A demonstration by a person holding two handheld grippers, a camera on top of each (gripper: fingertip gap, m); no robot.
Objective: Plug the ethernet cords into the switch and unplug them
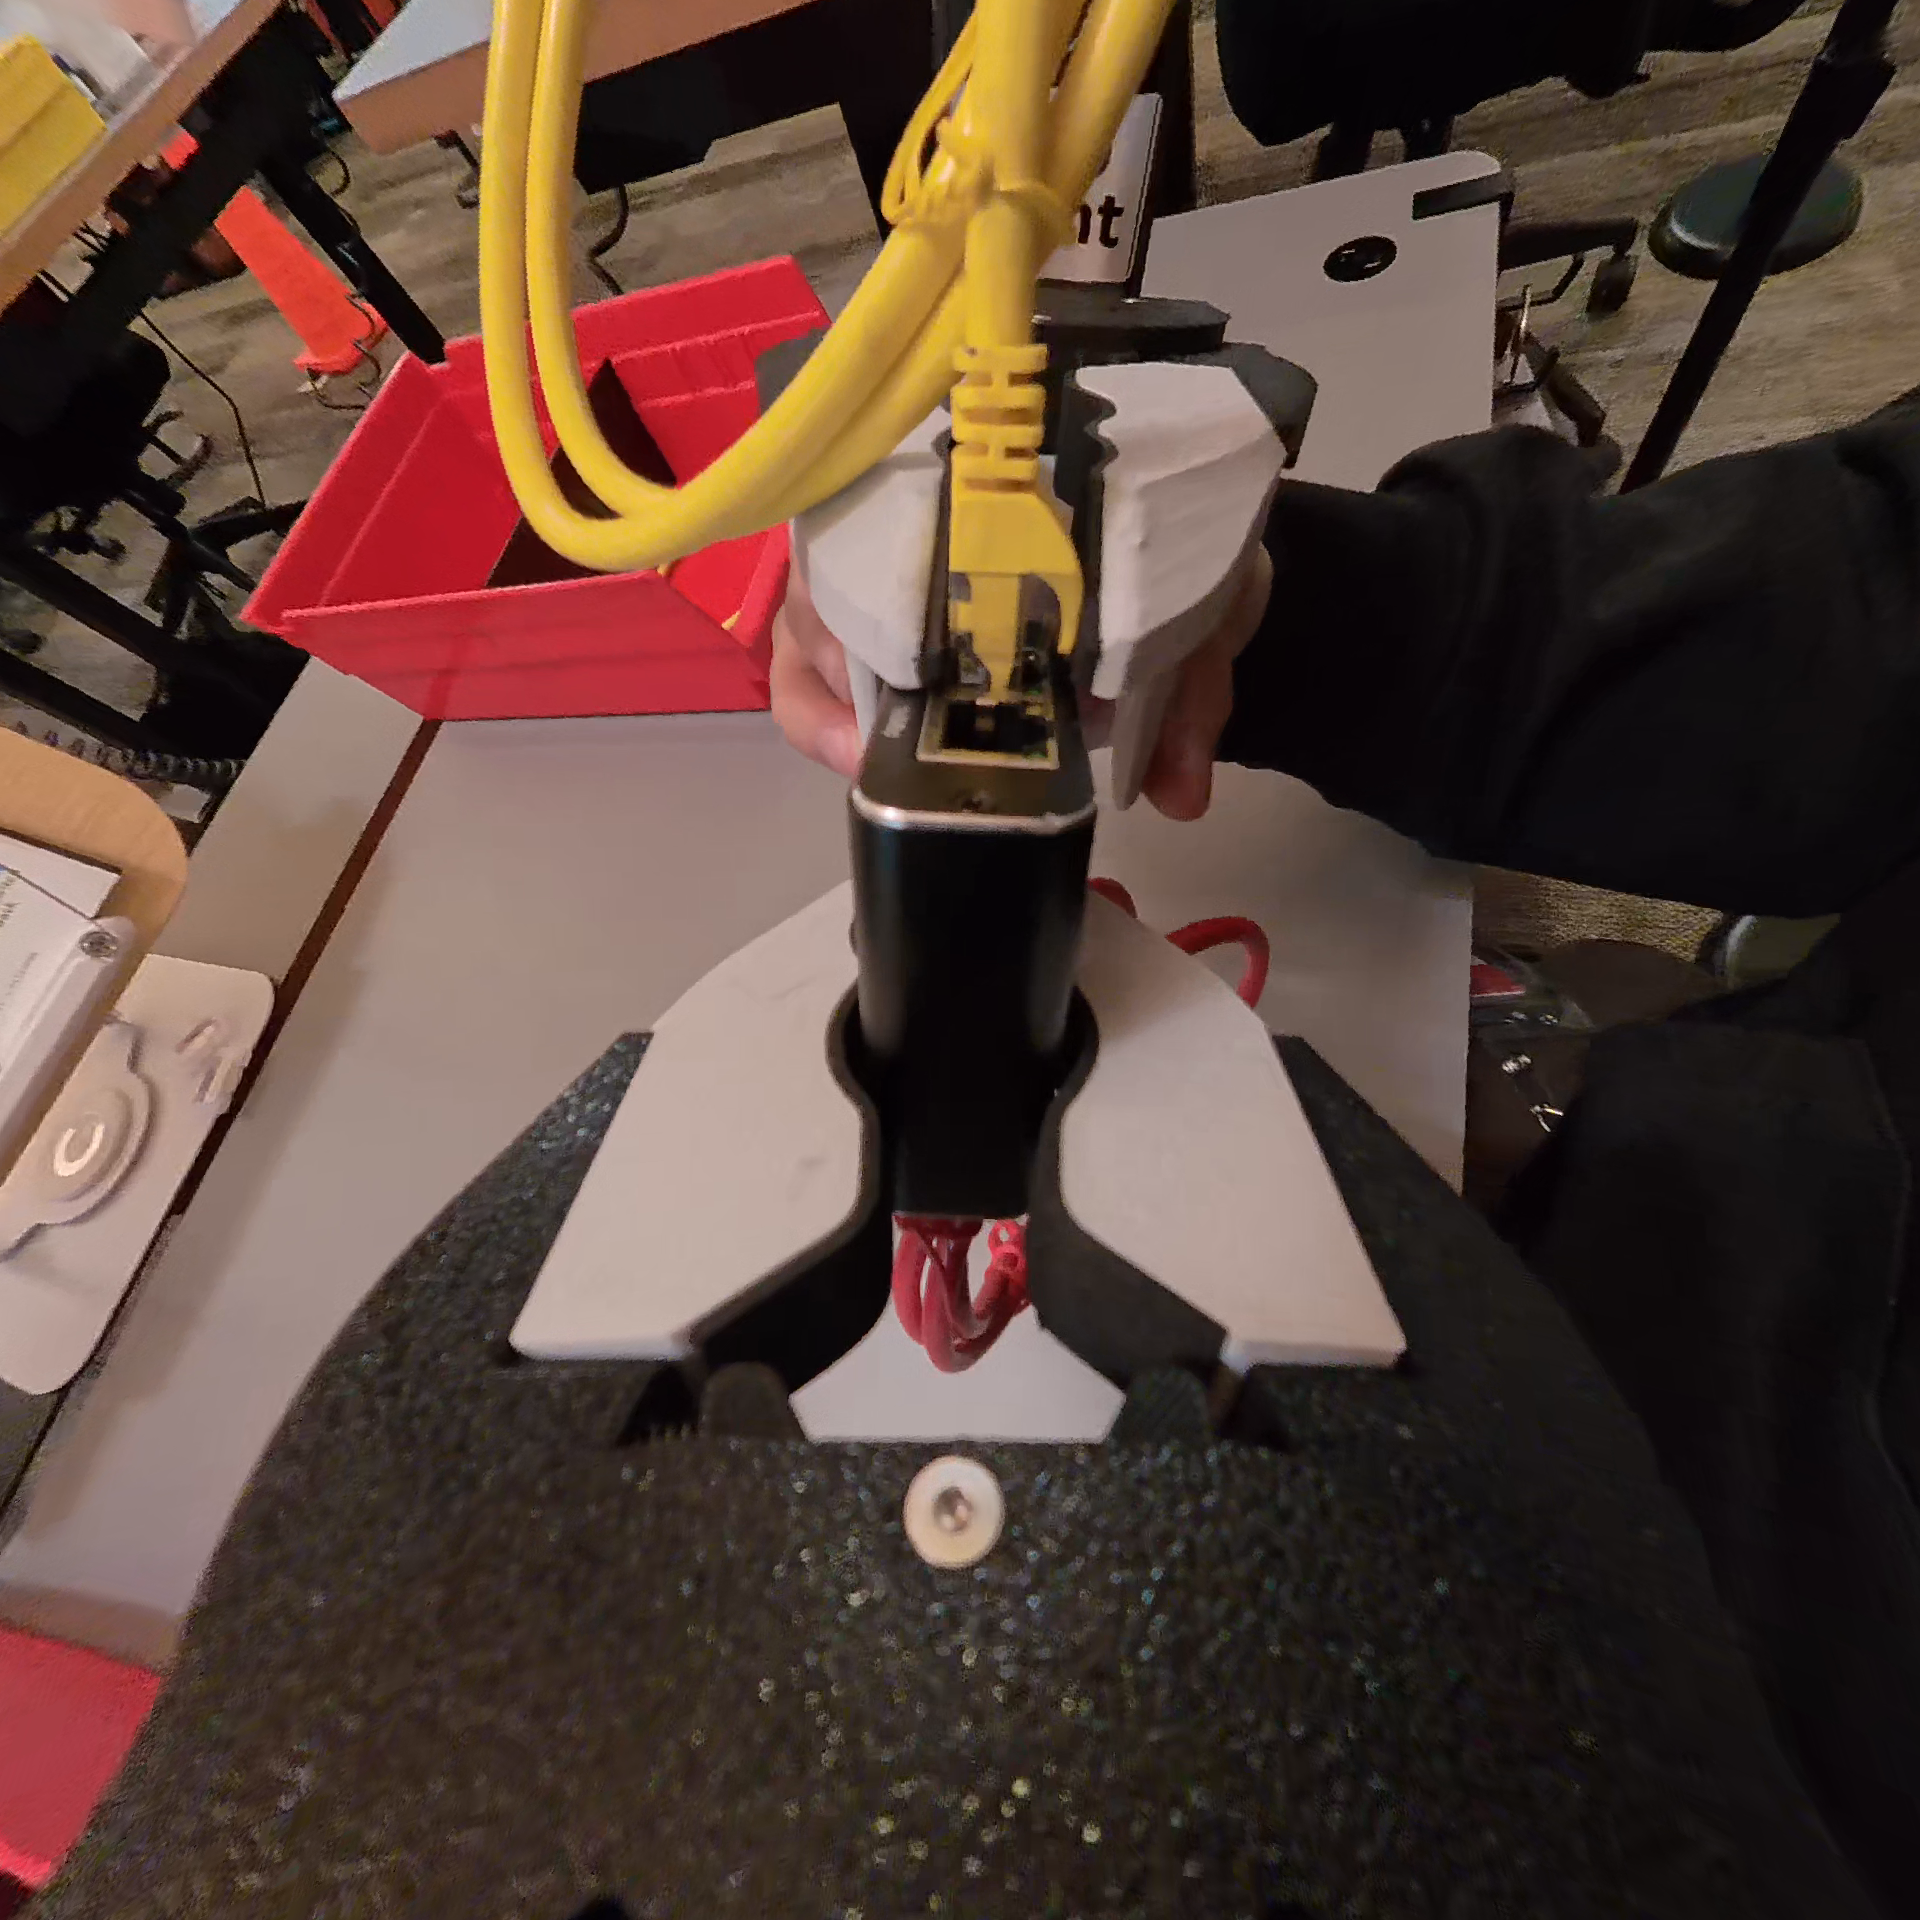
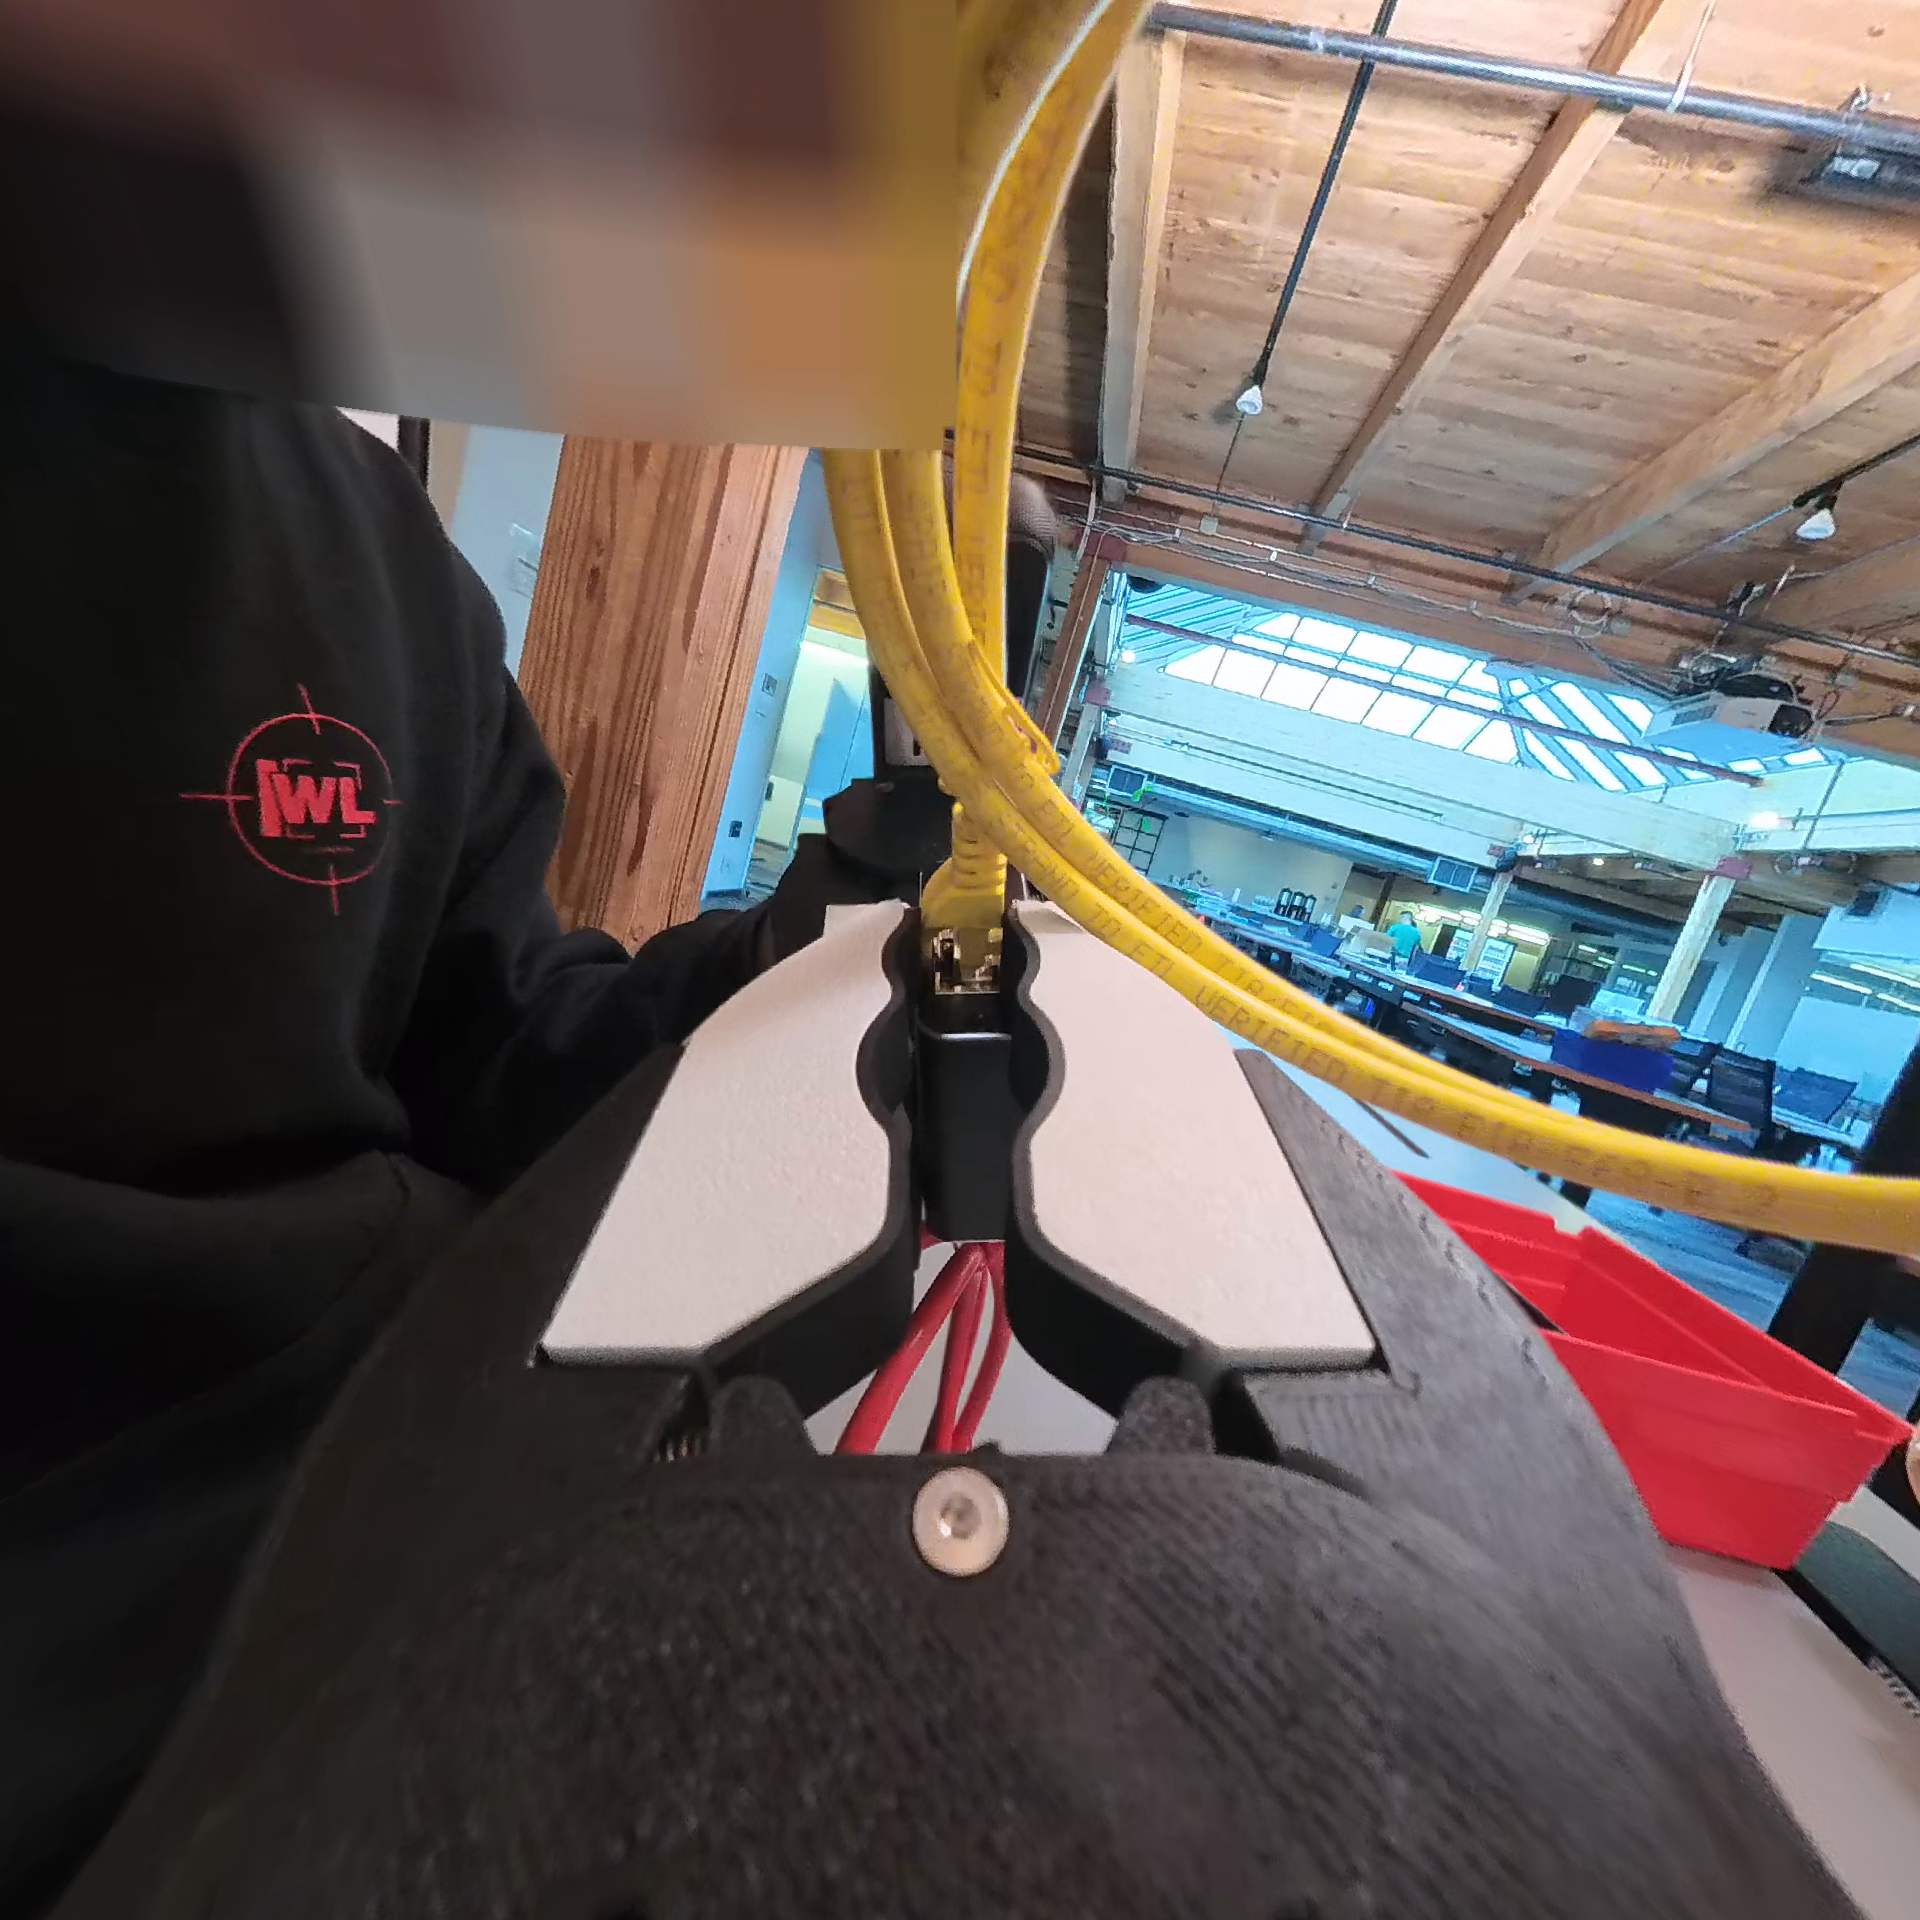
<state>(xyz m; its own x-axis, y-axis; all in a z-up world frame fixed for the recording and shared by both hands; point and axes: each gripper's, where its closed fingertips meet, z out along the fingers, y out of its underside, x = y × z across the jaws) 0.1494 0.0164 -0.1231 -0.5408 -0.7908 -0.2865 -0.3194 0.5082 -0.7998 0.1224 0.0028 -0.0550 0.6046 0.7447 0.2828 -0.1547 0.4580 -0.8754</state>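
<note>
- One black switch point(image 1: 971, 935) is held off the white table point(image 1: 582, 831), its long axis running straight away from the left wrist camera, port face turned up and away.
- Two ports show on that face in the left wrist view: the nearer one point(image 1: 987, 730) is empty, the farther one has the yellow plug point(image 1: 1003, 540) seated in or right at it; which cannot be told.
- One yellow ethernet cord point(image 1: 582, 416) rises from the plug, its length bundled in several loops that hang to the left.
- The left gripper point(image 1: 961, 1091) has its white fingers point(image 1: 717, 1174) clenched on the near end of the switch body.
- The right gripper point(image 1: 1023, 540) meets it from the far side, its fingers closed around the yellow plug; a hand point(image 1: 821, 675) in a black sleeve holds that gripper.
- One red cord point(image 1: 961, 1299) lies on the table below the switch, seen through the gap between the left fingers.
- One red bin point(image 1: 520, 623) sits on the table behind and to the left.
- The right wrist view looks upward: the right gripper point(image 2: 961, 966) pinches the plug point(image 2: 961, 935) near its fingertips, with the switch point(image 2: 966, 1122) end-on between the fingers and the red cord point(image 2: 935, 1351) beneath.
- Only this view shows the person's black sweatshirt point(image 2: 260, 935) and the wooden ceiling point(image 2: 1455, 312).
</note>
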